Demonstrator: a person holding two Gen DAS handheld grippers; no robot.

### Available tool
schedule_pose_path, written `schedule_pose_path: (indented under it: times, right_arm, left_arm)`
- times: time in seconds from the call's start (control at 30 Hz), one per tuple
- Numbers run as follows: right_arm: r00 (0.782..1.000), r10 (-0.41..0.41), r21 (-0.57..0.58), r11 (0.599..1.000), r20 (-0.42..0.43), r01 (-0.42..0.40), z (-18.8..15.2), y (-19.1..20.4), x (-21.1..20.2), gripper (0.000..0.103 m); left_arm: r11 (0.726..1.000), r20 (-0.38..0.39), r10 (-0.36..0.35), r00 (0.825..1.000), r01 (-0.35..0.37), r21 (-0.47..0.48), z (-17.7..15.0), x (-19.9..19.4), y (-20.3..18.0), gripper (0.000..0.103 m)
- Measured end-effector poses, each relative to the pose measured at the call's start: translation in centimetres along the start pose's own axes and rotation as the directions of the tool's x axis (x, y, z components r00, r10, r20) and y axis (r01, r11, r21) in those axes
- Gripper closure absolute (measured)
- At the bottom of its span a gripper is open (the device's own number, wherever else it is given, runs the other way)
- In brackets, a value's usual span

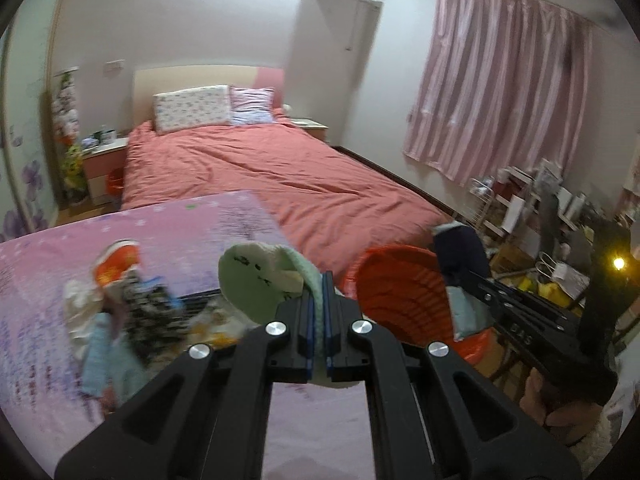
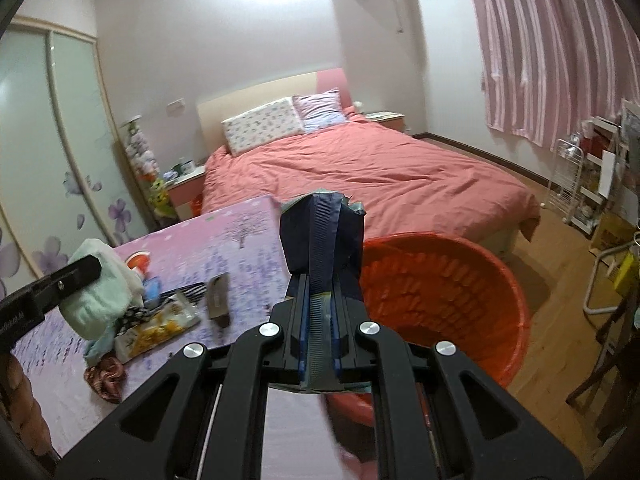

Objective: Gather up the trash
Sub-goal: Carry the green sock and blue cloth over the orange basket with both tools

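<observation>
Trash was in both your grips: left gripper (image 1: 318, 300) clenched a green cloth (image 1: 256, 280), right gripper (image 2: 320, 280) pinched a dark wrapper (image 2: 298, 240) beside the orange bin (image 2: 460, 280).

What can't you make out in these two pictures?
- Left wrist view: trash pile on the table is motion-blurred; items unreadable.
- Right wrist view: orange bin, its bottom is hidden behind the right gripper and dark blue packet.
- Cluttered shelves: contents too small.
</observation>
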State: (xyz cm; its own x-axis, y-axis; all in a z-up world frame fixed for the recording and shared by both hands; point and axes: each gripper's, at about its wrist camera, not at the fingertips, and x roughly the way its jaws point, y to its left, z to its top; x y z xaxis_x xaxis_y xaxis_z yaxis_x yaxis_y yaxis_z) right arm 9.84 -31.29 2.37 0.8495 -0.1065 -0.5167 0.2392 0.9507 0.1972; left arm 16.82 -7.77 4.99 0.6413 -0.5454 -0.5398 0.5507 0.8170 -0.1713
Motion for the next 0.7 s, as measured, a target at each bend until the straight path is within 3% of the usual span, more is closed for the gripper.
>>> schedule_pose_path:
  times: [0.43,0.7]
  right_arm:
    - [0.998,-0.059,0.081,0.995,-0.005,0.059,0.1,-5.1,1.5,0.094]
    - [0.998,-0.067,0.128,0.989,-0.014,0.069,0.2,-7.8,2.3,0.094]
  left_arm:
    - [0.985,-0.06,-0.138,0.989,0.143,0.092,0.2,6.1,-7.9,0.098]
    - [0.973,-0.12,-0.182,0.976,0.197,0.122,-0.4,10.6,-10.4,0.098]
